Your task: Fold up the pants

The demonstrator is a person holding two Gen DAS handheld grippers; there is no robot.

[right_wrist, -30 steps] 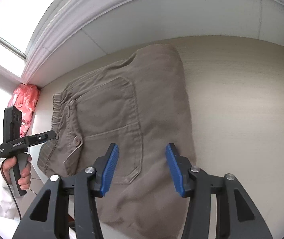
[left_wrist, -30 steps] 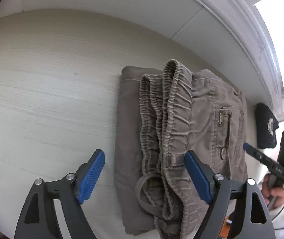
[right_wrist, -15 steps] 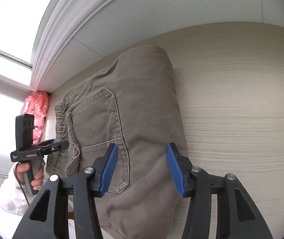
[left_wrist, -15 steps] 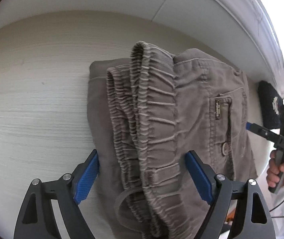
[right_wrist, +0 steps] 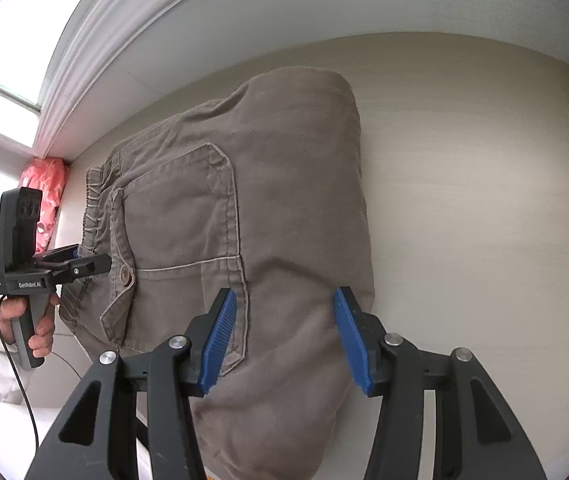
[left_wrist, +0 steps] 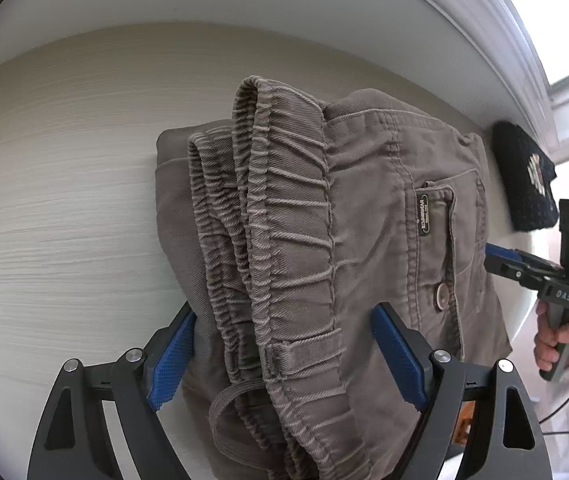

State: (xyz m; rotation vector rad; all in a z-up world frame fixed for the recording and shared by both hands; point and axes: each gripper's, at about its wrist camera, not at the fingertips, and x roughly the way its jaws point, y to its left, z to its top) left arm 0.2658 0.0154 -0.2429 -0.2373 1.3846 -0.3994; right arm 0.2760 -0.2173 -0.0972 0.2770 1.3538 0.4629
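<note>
Your left claw [left_wrist: 282, 354] gapes wide, holding nothing — pants [left_wrist: 324, 240] waistband dead ahead between its jaws, running straight away. Right claw [right_wrist: 284, 342] likewise agape, straddling the far fold.

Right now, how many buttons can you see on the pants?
1. A round button sits on the back pocket flap of the pants, near the waistband. Others may be hidden in the folds.
</note>
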